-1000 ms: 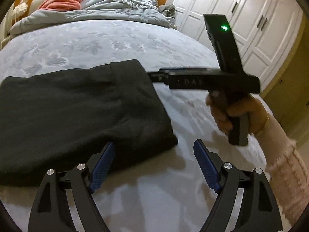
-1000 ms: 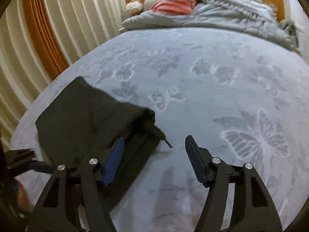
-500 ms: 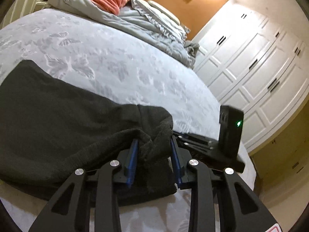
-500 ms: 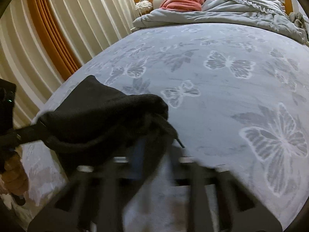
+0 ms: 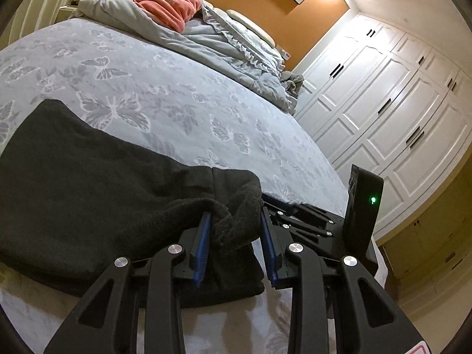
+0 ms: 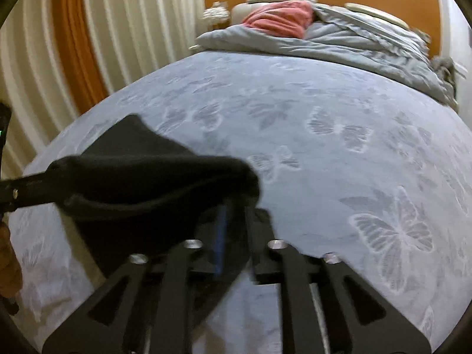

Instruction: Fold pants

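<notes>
Black fleece pants (image 5: 88, 183) lie partly folded on the bed near its front edge. My left gripper (image 5: 236, 230) is shut on a bunched near corner of the pants, with fabric squeezed between its blue pads (image 5: 203, 242). My right gripper (image 6: 236, 221) is shut on the other near corner of the pants (image 6: 141, 177) and holds it lifted off the bed; that view is blurred. The right gripper's body (image 5: 318, 221) shows just right of the left one, and the left gripper's finger (image 6: 23, 188) shows at the left edge of the right wrist view.
The bed (image 5: 183, 109) has a pale blue butterfly-print cover. A crumpled grey duvet (image 5: 236, 47) and a pink blanket (image 5: 168, 3) lie at the headboard. White wardrobe doors (image 5: 392, 112) stand to the right. Pleated curtains (image 6: 59, 44) hang to the left.
Both grippers were open beside the pants' near edge a second ago. They have closed on the two near corners and lifted the edge up off the bed.
</notes>
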`<state>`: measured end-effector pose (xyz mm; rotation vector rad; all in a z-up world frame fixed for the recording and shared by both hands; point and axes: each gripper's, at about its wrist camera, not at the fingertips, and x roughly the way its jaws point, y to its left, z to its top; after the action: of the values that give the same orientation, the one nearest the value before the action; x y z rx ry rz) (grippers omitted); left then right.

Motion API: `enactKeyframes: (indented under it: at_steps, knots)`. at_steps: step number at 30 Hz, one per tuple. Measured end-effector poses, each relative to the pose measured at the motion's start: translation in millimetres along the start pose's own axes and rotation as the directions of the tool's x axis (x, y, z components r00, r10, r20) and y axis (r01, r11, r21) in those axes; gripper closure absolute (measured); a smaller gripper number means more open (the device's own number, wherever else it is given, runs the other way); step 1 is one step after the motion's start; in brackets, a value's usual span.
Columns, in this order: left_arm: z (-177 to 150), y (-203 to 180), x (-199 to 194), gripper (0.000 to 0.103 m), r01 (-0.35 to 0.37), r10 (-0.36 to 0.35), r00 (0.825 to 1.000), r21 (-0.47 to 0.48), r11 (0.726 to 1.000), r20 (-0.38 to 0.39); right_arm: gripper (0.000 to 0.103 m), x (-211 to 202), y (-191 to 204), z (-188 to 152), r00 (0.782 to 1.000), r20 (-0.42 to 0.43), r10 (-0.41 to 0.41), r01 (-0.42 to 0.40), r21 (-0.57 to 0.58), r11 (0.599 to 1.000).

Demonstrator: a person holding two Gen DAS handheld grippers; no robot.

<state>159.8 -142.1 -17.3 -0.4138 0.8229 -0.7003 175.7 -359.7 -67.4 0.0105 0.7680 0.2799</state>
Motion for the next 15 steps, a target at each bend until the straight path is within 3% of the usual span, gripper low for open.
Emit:
enactKeyframes:
  at_steps: [1,2,3,4,6,7,9,15]
  knots:
    - [1,0,-1,0.075,0.0,0.0,1.0,-0.001,1.0,0.003,0.04,0,-5,1,1.0,0.014,-0.02,0.02,0.02,1.0]
    - [2,0,-2,0.075,0.001,-0.001,1.0,-0.003,1.0,0.008,0.037,1,-8,1,0.999,0.02,-0.026,0.025,0.028,0.999]
    - [3,0,-2,0.075,0.001,-0.001,1.0,-0.003,1.0,0.009,0.041,5,-11,2,1.0,0.011,-0.01,0.01,0.039,0.999]
    - [3,0,-3,0.075,0.001,-0.001,1.0,-0.001,1.0,0.009,0.051,11,-13,2,1.0,-0.007,0.014,-0.014,0.049,0.999]
    - [3,0,-3,0.075,-0.001,0.001,1.0,-0.001,1.0,0.011,0.09,23,-16,1,0.996,-0.054,0.074,-0.069,0.076,0.995]
    - [3,0,-3,0.075,-0.001,0.001,1.0,0.001,1.0,0.01,0.095,25,-14,0,0.995,-0.066,0.076,-0.071,0.072,0.995]
    - [4,0,-4,0.075,-0.003,0.003,1.0,0.005,1.0,0.012,0.097,23,-5,-3,0.997,-0.059,0.046,-0.043,0.056,0.997]
    - [5,-3,-7,0.075,-0.001,0.001,1.0,0.018,1.0,0.014,0.099,6,23,-6,0.996,-0.051,0.077,-0.076,0.018,0.997]
